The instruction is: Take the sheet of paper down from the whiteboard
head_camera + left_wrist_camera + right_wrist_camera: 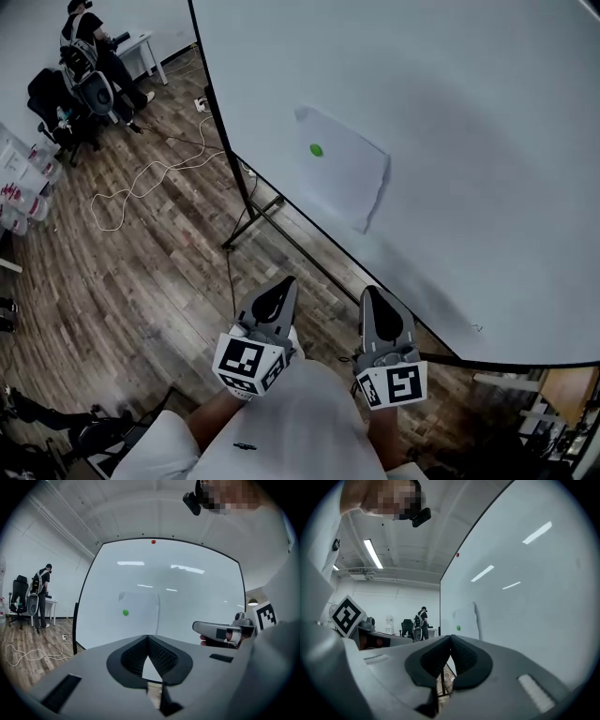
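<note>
A white sheet of paper [342,169] hangs on the whiteboard [469,112], pinned by a green round magnet [316,150]; its right edge curls off the board. The left gripper view shows the sheet [138,606] and its magnet [125,612] ahead; the right gripper view shows the paper [466,618] and the magnet [458,628] at a slant. My left gripper [281,289] and right gripper [371,295] are both shut and empty, held side by side well short of the board, below the sheet. The right gripper [199,626] also shows in the left gripper view.
The whiteboard stands on a black frame with legs [248,220] on a wooden floor. A white cable [141,178] lies looped on the floor at left. A person [94,52] stands by office chairs [52,103] and a small table [141,47] at the far left.
</note>
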Action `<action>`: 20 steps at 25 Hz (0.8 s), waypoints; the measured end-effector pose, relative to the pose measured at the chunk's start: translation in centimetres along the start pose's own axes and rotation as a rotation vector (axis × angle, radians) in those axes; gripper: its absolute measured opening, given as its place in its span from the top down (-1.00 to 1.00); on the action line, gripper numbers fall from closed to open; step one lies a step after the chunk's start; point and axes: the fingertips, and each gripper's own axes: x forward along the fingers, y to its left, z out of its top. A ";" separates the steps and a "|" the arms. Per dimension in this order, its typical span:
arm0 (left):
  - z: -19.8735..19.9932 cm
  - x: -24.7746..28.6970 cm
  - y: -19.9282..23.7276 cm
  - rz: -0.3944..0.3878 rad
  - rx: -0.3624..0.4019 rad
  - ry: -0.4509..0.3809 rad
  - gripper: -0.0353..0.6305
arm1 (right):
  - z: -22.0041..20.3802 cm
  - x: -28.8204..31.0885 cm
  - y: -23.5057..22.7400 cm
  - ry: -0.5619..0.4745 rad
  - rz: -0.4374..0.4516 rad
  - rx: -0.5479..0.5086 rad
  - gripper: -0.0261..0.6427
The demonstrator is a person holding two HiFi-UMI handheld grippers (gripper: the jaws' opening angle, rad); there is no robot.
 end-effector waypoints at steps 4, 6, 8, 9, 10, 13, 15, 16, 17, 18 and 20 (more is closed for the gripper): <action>1.1 2.4 0.8 0.010 0.003 -0.004 0.88 | 0.1 2.7 -1.6 0.006 0.006 0.010 0.91; 1.8 3.4 1.3 0.021 -0.003 -0.009 0.88 | 0.2 4.1 -2.4 0.011 0.014 0.014 0.91; 2.3 4.6 1.5 0.033 -0.008 -0.012 0.88 | 0.1 5.2 -3.4 0.013 0.022 0.019 0.91; 2.3 5.2 1.5 0.039 -0.011 -0.012 0.88 | -0.1 5.7 -3.9 0.015 0.026 0.021 0.91; 2.3 5.7 1.6 0.044 -0.015 -0.012 0.88 | -0.2 6.0 -4.3 0.018 0.031 0.022 0.91; 2.3 6.8 2.0 0.052 -0.024 -0.006 0.88 | -0.3 7.0 -5.0 0.027 0.041 0.023 0.91; 2.6 7.3 2.1 0.055 -0.030 -0.008 0.88 | 0.0 7.6 -5.2 0.030 0.045 0.019 0.91; 2.9 7.6 2.2 0.055 -0.032 -0.010 0.88 | 0.2 7.8 -5.5 0.029 0.043 0.019 0.91; 3.0 7.9 2.3 0.055 -0.034 -0.012 0.88 | 0.2 8.1 -5.8 0.027 0.039 0.019 0.91; 3.0 8.2 2.4 0.054 -0.037 -0.015 0.88 | 0.2 8.4 -6.0 0.026 0.032 0.020 0.91; 2.9 8.6 2.7 0.053 -0.045 -0.019 0.88 | -0.1 8.7 -6.3 0.025 0.020 0.019 0.91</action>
